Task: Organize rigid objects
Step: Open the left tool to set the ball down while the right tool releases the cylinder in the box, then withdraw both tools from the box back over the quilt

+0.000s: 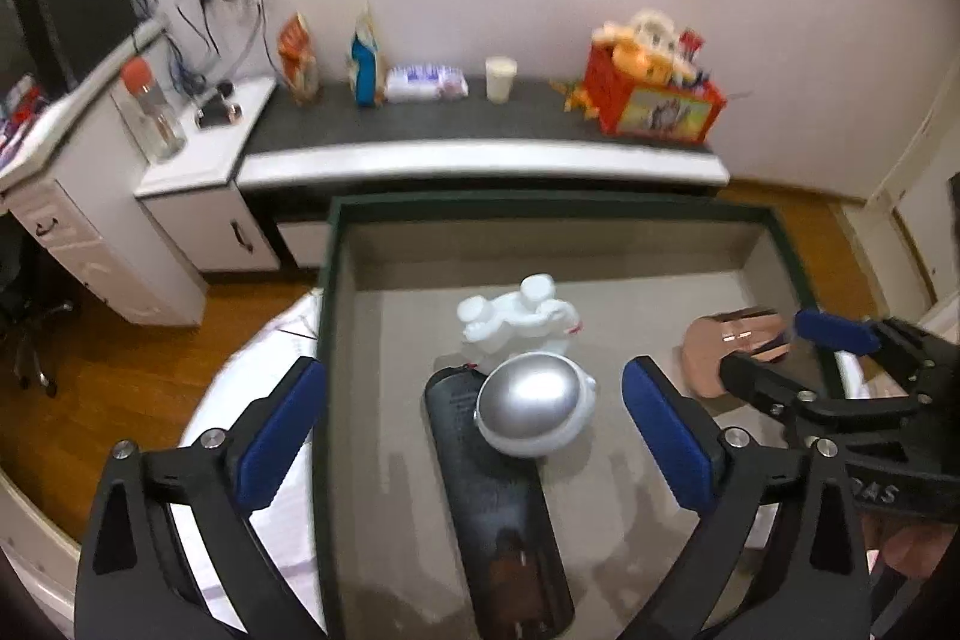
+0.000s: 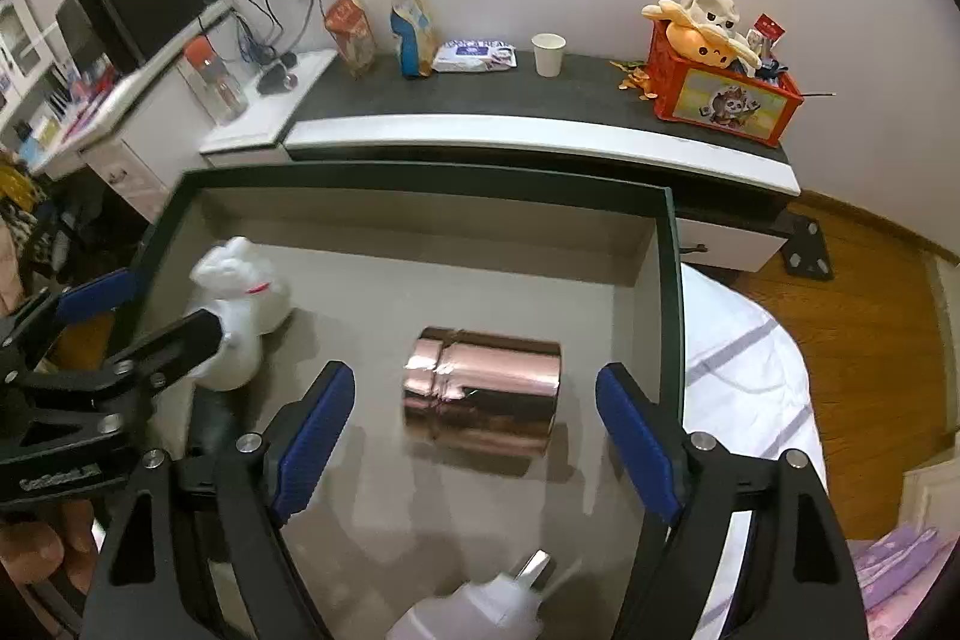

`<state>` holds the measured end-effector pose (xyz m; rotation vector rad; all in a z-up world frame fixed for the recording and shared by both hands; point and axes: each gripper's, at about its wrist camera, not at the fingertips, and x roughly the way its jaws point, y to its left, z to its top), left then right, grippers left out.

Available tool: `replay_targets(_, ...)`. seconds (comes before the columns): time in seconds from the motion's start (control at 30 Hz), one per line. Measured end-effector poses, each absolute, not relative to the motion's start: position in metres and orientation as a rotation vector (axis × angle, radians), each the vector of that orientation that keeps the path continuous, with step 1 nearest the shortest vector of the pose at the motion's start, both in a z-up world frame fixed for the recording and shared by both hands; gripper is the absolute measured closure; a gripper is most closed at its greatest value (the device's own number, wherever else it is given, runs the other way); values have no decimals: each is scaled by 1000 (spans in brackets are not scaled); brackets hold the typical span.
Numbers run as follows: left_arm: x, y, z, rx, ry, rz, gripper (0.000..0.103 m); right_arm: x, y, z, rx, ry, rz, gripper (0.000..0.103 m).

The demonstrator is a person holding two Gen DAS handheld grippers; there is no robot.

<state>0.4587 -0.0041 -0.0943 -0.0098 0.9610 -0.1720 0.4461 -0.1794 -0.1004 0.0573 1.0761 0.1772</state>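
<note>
Box point(image 1: 786, 244), dark-rimmed, grey floor, carries all items.
Black bottle point(image 1: 498, 508): lies along the near-left floor; silver-domed piece point(image 1: 531, 409) rests on it, liable to roll off if nudged.
Copper cylinder point(image 2: 483, 391): on its side near the right wall; may roll.
White figurine point(image 1: 516, 319): mid-floor.
Left hand-held gripper point(image 1: 474, 436) and right hand-held gripper point(image 2: 474, 442): both released, nothing held.

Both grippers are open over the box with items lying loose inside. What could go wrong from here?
1. The silver-domed white object rests on top of the dark bottle lying on its side; it may slide off if the open left gripper nudges either.
2. The shiny copper-coloured cylinder lies on its side between the open right gripper's fingers and could roll on the box floor.
3. The grippers sit close together and might collide.
</note>
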Motion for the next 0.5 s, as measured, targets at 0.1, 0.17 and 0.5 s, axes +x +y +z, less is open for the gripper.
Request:
replay_targets(0.1, 434, 6, -72, -29, 894, -165, 0, 430, -180, -86, 86, 1039, 182, 8)
replay_targets(0.17, 414, 13, -58, -31, 856, -153, 0, 419, -182, -78, 103, 1022, 185, 8)
replay_targets(0.5, 319, 33, -25, -71, 744, -151, 0, 326, -181, -35, 144, 899, 173, 8)
